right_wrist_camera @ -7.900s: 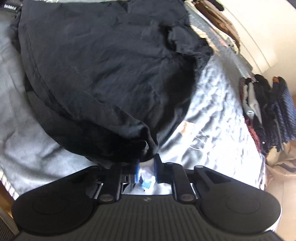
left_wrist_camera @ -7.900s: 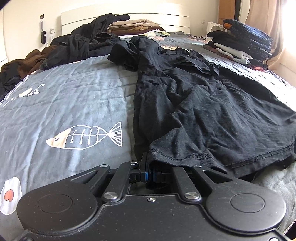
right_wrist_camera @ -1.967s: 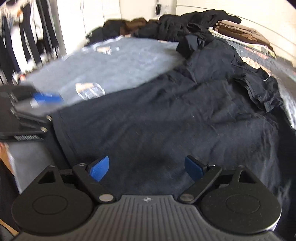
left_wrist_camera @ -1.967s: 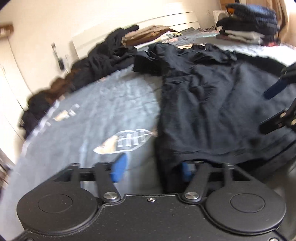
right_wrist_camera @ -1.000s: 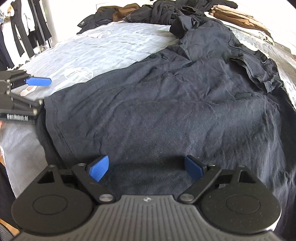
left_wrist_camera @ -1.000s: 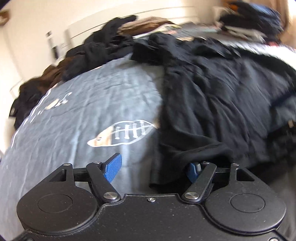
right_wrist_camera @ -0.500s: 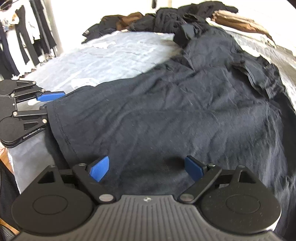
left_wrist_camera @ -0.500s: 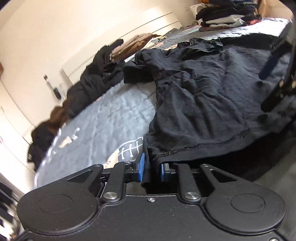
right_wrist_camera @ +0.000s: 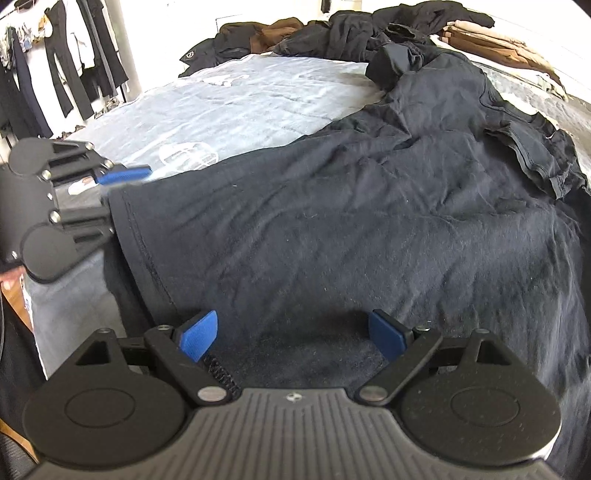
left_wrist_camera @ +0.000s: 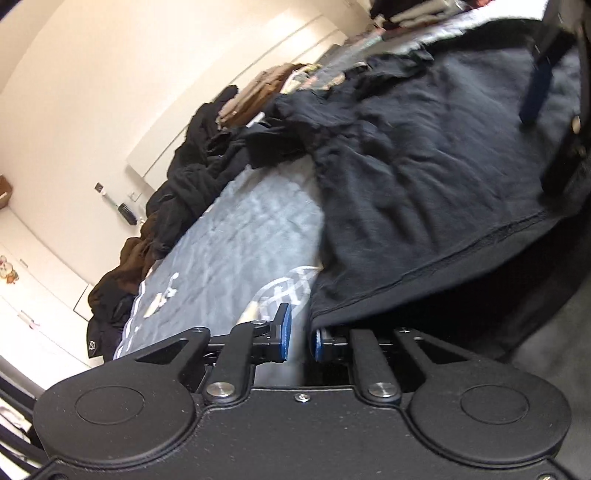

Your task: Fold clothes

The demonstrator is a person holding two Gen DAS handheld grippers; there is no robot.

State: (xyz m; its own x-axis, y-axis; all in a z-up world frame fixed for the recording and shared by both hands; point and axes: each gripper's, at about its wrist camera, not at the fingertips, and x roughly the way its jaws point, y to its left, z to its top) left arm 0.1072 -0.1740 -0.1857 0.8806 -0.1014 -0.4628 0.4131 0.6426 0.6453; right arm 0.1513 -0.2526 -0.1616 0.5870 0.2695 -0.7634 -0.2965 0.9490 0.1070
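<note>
Since a second ago, left gripper [left_wrist_camera: 300, 338] rolled, closing onto shirt [right_wrist_camera: 351, 221] hem corner; right gripper [right_wrist_camera: 293, 334] spread wide over hem.

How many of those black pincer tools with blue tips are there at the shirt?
2. The left gripper is at the black shirt's hem corner, jaws closed on it. The right gripper hangs over the hem nearby, jaws wide open.

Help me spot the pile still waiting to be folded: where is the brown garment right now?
In the right wrist view the brown garment lies at the top centre, at the bed's far edge among heaped black clothes, beyond the spread black shirt.
</note>
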